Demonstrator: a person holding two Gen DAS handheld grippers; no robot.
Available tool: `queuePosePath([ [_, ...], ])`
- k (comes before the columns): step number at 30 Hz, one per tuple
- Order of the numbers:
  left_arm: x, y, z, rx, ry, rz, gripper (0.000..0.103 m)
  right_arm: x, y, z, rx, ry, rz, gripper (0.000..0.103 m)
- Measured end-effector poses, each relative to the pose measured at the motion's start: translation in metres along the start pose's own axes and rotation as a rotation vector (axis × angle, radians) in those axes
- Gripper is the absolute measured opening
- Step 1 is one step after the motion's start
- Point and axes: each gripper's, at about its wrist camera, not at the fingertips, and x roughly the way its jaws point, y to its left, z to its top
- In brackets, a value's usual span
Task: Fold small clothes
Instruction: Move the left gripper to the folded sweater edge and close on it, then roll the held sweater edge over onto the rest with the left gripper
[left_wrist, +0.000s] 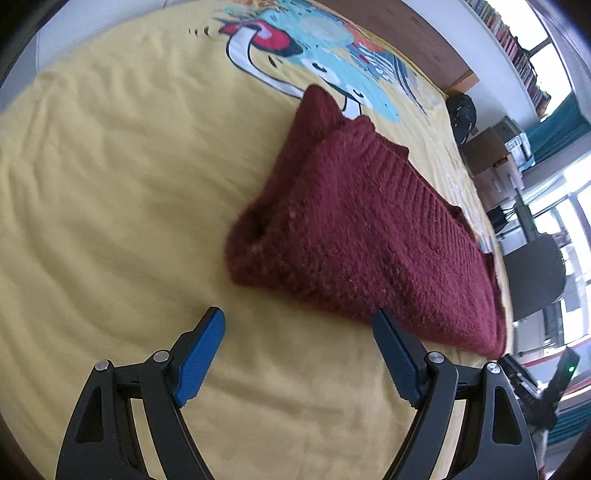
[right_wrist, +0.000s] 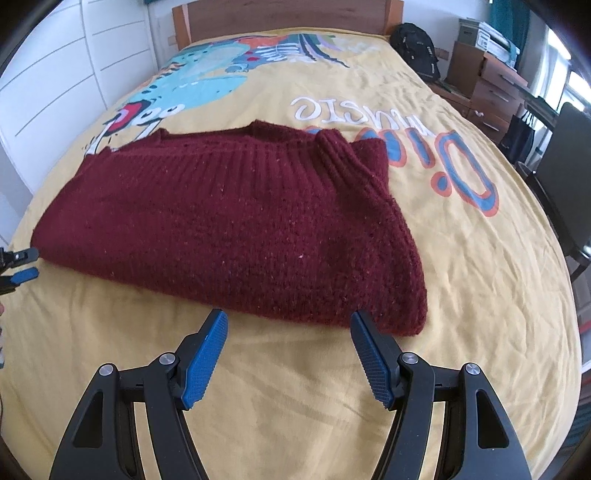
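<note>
Blue pads up front in both wrist views, and both sets stand wide apart with nothing between them. Right hand-held gripper (right_wrist: 288, 319) hovers just at the near edge of the maroon knit sweater (right_wrist: 236, 218), towards its right corner; its right pad looks like it may be brushing the knit, hard to say. Left hand-held gripper (left_wrist: 299, 317) sits near the sweater's near-left corner, and you can see its tips poking in at the far left edge of the right view.

Sweater itself lies on the yellow duvet (right_wrist: 461, 258) of the bed, already folded into a chunky rectangle with the ribbed cuff (right_wrist: 332, 151) tucked up top near the far right.

If I'm guessing, the step is one more fold, near edge over to the far edge. Tips for doing it well:
- slide the lower pad under all the layers, not just the top one, or the bundle peels open
- pinch both near corners at the same depth so the edge lifts straight
- thick wool is springy, so lay it down slowly and press
- don't snag the duvet along with it
</note>
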Motion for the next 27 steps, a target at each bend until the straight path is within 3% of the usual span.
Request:
queuePosePath([
  [10,0.025,0.01,0.059,-0.134,-0.014,-0.133,0.078,0.006,-0.006,-0.003,0.001,0.012,-0.01,0.071],
  [14,0.035,0.015,0.075,-0.175,-0.009,-0.146,0.076,0.009,-0.01,-0.008,0.013,0.022,-0.011,0.071],
  [16,0.034,0.014,0.08,-0.171,-0.01,-0.128,0.068,0.01,-0.011,-0.011,0.015,0.026,-0.01,0.071],
  [18,0.035,0.014,0.079,-0.168,0.001,-0.101,0.045,0.011,-0.011,-0.013,0.017,0.024,-0.007,0.071],
  [21,0.029,0.008,0.08,-0.131,0.008,-0.046,0.035,0.012,-0.013,-0.016,0.033,0.023,0.007,0.071],
  [27,0.019,-0.023,0.08,-0.027,-0.009,0.054,0.028,0.01,-0.027,-0.023,0.077,0.019,0.015,0.071],
])
